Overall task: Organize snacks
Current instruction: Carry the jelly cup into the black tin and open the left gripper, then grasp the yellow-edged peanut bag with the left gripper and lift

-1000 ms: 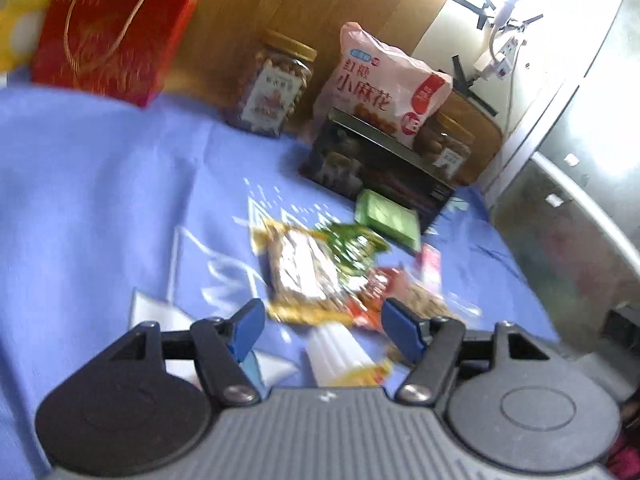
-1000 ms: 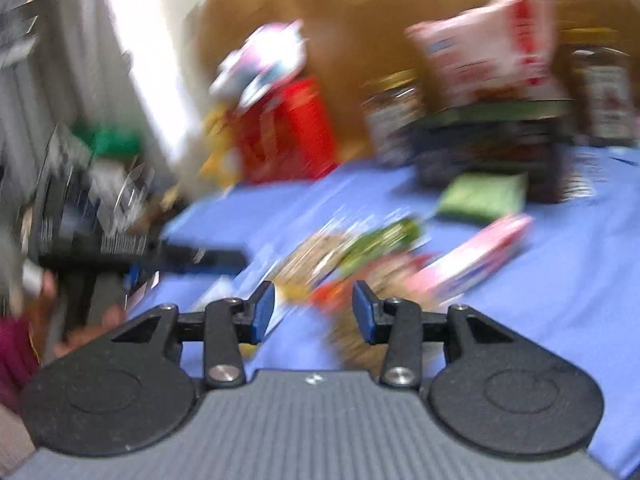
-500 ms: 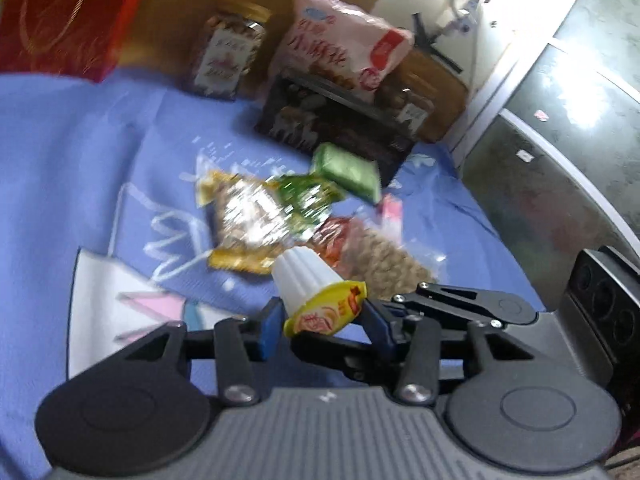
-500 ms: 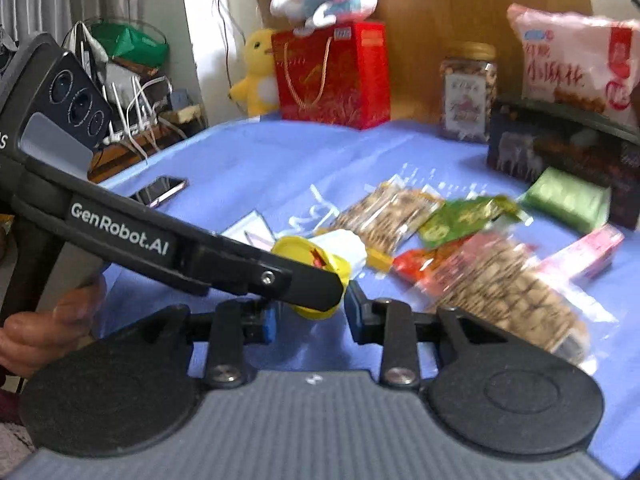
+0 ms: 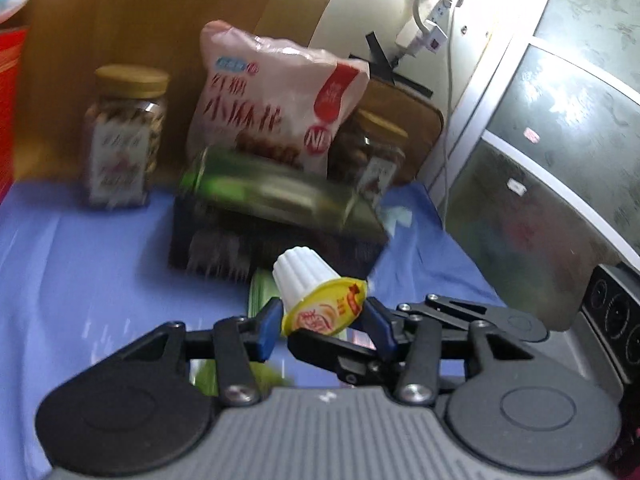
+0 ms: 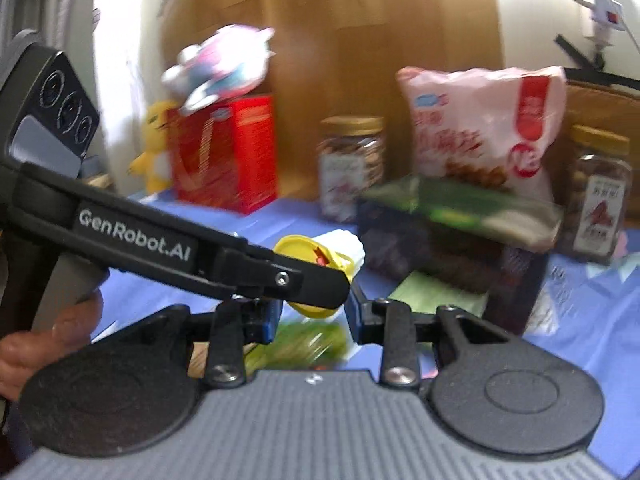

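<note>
The left gripper (image 5: 320, 326) grasps a jelly cup (image 5: 316, 296) between its fingertips, lifted above the blue table (image 5: 80, 264); the right gripper (image 6: 310, 314) sits just beside the cup, whether it pinches it I cannot tell; a dark box (image 5: 256, 232) lies ahead.

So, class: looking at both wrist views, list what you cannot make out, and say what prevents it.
- Dark box, left wrist view: print smeared by motion blur.
- Jelly cup, right wrist view: partly hidden behind the left gripper.
- Green packet, right wrist view: blurred, cut off by the right gripper.
- Jar label: unreadable.
</note>
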A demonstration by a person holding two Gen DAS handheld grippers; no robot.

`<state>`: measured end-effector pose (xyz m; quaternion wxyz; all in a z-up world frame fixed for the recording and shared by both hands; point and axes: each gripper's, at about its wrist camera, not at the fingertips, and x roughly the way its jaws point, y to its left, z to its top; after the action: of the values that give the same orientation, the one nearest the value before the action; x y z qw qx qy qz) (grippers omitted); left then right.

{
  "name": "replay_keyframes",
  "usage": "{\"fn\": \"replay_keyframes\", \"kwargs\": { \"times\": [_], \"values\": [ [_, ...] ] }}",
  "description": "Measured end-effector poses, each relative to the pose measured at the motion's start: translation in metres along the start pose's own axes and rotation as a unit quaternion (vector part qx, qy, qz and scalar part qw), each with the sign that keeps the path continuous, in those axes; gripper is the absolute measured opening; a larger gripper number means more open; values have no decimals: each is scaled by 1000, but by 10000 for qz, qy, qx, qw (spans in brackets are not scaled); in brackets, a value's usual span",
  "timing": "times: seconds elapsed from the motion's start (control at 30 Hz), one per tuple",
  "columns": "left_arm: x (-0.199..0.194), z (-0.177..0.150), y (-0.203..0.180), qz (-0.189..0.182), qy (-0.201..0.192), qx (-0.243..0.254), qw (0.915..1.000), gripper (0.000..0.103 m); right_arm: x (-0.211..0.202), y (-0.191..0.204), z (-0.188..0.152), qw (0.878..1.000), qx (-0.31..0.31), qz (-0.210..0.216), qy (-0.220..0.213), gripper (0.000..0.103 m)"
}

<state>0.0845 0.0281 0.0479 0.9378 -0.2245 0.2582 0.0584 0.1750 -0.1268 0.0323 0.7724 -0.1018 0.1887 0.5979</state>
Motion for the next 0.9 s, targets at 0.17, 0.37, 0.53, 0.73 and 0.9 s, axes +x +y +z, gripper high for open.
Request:
{"fn": "replay_keyframes", "kwargs": {
  "times": [0.17,0.37,0.53,0.73,0.9],
  "values": [
    [49,48,8,19,-77,-6,10000,44,33,-42,27,9992,242,-307,-130,36],
    [91,73,25,342,-66,-121,9993,45,67,-69,38,9980,334,-543,-46,39],
    [92,72,35,372,-52,-202,9991,46,71,-69,34,9977,382,-557,-44,39],
    [40,53,36,189,-248,-113,9994,49,44,-47,28,9986,372,-346,-163,39],
    [-12,6,62,387,-129,-455,9981,50,25,-21,7,9982,462,223,307,40]
  ]
}}
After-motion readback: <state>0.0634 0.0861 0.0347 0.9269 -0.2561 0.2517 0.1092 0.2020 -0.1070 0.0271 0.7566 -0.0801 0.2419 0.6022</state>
